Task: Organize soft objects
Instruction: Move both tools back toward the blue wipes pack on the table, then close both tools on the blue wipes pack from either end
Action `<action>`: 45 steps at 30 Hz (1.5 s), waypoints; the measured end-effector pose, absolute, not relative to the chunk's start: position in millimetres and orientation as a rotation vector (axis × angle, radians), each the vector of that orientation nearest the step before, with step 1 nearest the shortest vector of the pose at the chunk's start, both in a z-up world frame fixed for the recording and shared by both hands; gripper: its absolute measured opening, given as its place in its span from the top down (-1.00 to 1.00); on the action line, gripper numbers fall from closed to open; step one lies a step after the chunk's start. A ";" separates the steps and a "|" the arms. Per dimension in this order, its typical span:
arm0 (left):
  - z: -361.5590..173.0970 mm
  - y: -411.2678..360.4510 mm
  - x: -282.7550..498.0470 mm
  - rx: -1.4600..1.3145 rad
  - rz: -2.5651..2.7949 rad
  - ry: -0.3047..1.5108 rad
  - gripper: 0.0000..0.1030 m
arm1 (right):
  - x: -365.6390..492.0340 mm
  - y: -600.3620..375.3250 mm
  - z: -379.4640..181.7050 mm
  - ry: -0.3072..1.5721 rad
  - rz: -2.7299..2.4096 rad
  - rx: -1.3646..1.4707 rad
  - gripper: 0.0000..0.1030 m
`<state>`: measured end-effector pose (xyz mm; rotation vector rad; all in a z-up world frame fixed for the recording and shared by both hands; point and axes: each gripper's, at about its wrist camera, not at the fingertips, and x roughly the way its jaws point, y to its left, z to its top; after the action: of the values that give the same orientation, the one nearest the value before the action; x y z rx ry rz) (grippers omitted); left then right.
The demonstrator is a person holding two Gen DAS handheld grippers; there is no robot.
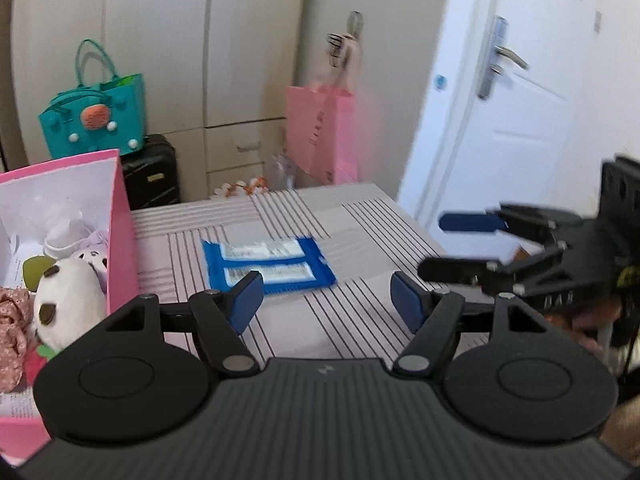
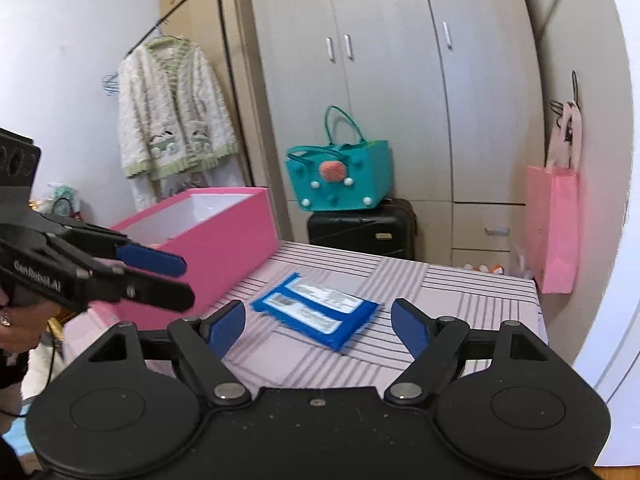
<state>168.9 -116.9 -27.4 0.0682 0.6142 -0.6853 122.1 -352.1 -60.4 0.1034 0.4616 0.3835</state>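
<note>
A blue wipes packet with two white label strips lies flat on the striped tabletop, roughly at its middle and apart from everything else on it. Left of the packet stands an open pink box, its near wall just beside the packet's left edge without touching it; inside the box sit soft things, among them a white plush toy with brown patches, a lilac plush piece and a bit of pink floral fabric (the rest of the heap is too jumbled to tell apart). The left gripper hovers above the tabletop on the near side of the packet, its blue-padded fingers spread apart with nothing between them. The right gripper comes in from the right side, likewise above the tabletop, its fingers released and wide, the packet lying just beyond them and untouched; in the left wrist view it appears at the right edge, blurred. Part of a person's hand shows behind each tool. Beyond the tabletop a teal felt bag sits on a black suitcase in front of a beige wardrobe, a pink paper bag hangs from a hook at the right, and a fluffy white cardigan hangs on a black rack at the left.
</note>
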 end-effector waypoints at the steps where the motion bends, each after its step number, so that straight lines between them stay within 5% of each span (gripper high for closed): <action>1: -30.5 -119.7 175.5 0.061 -0.666 0.607 -0.36 | 127.6 -354.0 -62.9 0.474 0.378 0.106 -0.63; 15: -84.0 -154.8 258.4 -0.001 -0.499 0.795 -0.29 | 193.1 -305.9 -103.3 0.643 0.426 -0.177 -0.62; 33: -114.1 -157.4 299.2 -0.026 -0.349 0.822 -0.30 | 231.2 -306.6 -123.8 0.667 0.450 -0.110 -0.61; 35: -114.1 -156.7 299.1 -0.028 -0.349 0.816 -0.30 | 235.5 -308.0 -127.8 0.690 0.441 -0.078 -0.56; 39: -112.0 -156.8 293.6 -0.046 -0.456 0.849 -0.23 | 231.4 -307.5 -127.9 0.678 0.413 -0.045 -0.13; 45: -111.1 -150.9 281.7 -0.094 -0.531 0.851 -0.17 | 220.8 -304.4 -129.4 0.664 0.370 -0.010 -0.04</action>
<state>281.7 -150.9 -111.1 -0.0943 0.8506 -0.5312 220.8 -304.4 -129.4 -0.0098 0.6641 0.3701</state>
